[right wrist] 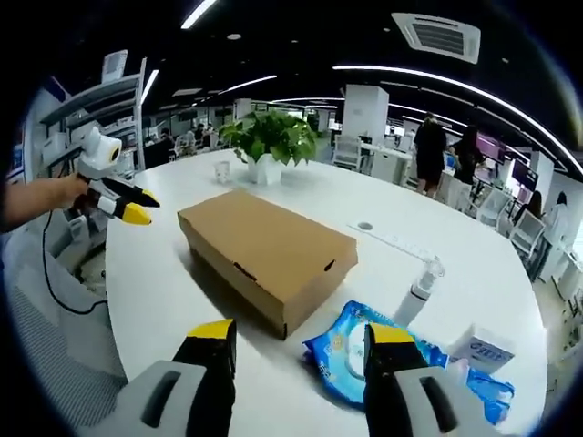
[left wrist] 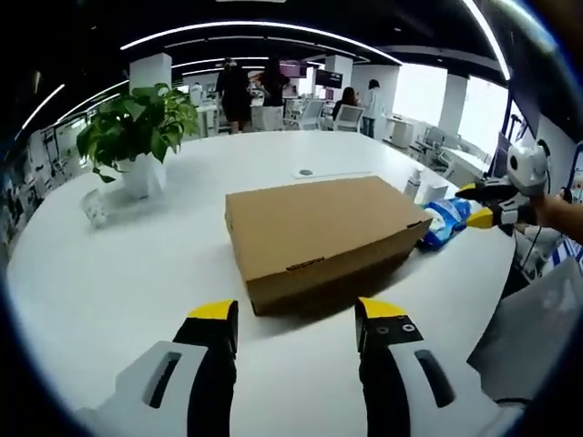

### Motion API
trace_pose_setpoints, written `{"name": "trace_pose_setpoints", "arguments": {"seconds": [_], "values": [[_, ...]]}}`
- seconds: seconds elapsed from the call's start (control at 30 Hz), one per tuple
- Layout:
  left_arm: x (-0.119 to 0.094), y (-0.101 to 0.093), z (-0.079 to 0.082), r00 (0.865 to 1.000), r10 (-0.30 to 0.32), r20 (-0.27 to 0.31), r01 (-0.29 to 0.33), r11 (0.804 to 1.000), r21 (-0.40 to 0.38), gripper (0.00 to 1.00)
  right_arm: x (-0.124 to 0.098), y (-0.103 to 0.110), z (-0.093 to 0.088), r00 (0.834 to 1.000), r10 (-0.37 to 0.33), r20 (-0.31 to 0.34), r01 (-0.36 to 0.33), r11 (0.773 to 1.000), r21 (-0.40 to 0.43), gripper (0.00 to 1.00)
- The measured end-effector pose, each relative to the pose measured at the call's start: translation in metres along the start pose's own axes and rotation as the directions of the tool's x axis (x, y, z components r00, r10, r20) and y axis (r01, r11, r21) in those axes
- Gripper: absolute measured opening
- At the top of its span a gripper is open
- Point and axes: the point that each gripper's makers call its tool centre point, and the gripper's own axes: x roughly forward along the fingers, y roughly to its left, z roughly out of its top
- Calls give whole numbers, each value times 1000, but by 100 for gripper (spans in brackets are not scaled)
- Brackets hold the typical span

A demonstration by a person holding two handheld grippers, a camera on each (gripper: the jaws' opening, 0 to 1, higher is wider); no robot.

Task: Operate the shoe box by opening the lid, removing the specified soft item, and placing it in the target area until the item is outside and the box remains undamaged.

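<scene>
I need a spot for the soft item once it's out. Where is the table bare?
Bare table lies between the plant and the closed box, and before the left gripper. Crowded: beyond the box, blue packet, bottle, carton.
</scene>
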Motion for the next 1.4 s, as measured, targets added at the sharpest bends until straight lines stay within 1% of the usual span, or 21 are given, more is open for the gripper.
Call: {"name": "trace_pose_setpoints", "arguments": {"seconds": [0.07,0.1,0.2,0.27,0.37,0.43,0.57,0.67,0.73,0.8,0.93,0.97,1.03,1.13,1.23,1.3,1.4], "values": [[-6,-5,2,1000,-1,21,1,1000,2,57,-10,-2,-3,1000,-12,9,12,1000,21,58],[-10,-10,2,999,-8,33,7,1000,12,58,-16,-5,-4,999,-30,19,30,999,25,60],[-17,-17,2,999,-15,46,14,1000,26,63,-28,-7,-9,998,-52,31,51,998,30,62],[-22,-24,2,998,-24,63,22,999,33,65,-39,-8,-17,997,-69,30,68,997,31,66],[-32,-32,3,994,-23,105,20,999,28,70,-53,-9,-26,996,-82,23,81,996,43,69],[-36,-35,2,993,-18,114,15,1000,25,72,-61,-11,-33,995,-93,24,92,994,56,72],[-46,-41,4,990,-12,142,10,1000,18,78,-78,-13,-43,993,-118,20,117,992,38,75],[-54,-42,6,986,14,168,-18,999,27,80,-90,-16,-44,990,-136,30,135,990,36,78],[-57,-43,8,983,16,181,-22,999,30,81,-98,-18,-42,988,-151,44,149,988,38,80],[-61,-48,10,979,0,202,-6,1000,27,83,-105,-18,-41,986,-159,53,157,987,43,83],[-66,-54,7,979,-8,206,4,1000,23,88,-113,-16,-42,983,-174,53,170,983,65,90],[-68,-56,7,976,-3,219,-1,1000,20,89,-116,-15,-42,981,-185,57,181,981,76,93],[-70,-60,5,973,-10,233,12,1000,-9,93,-119,-14,-43,977,-202,71,196,977,80,100],[-71,-65,1,971,-11,240,17,1000,-20,100,-123,-12,-47,974,-214,69,207,974,88,99],[-71,-68,-3,974,-15,227,16,1000,-2,100,-126,-11,-51,973,-219,68,212,973,93,99],[-74,-71,-2,972,-25,232,24,1000,8,100,-129,-11,-52,973,-219,67,212,972,98,99],[-79,-73,0,971,-23,240,20,1000,17,100,-133,-10,-52,974,-217,64,211,973,97,99]]}}
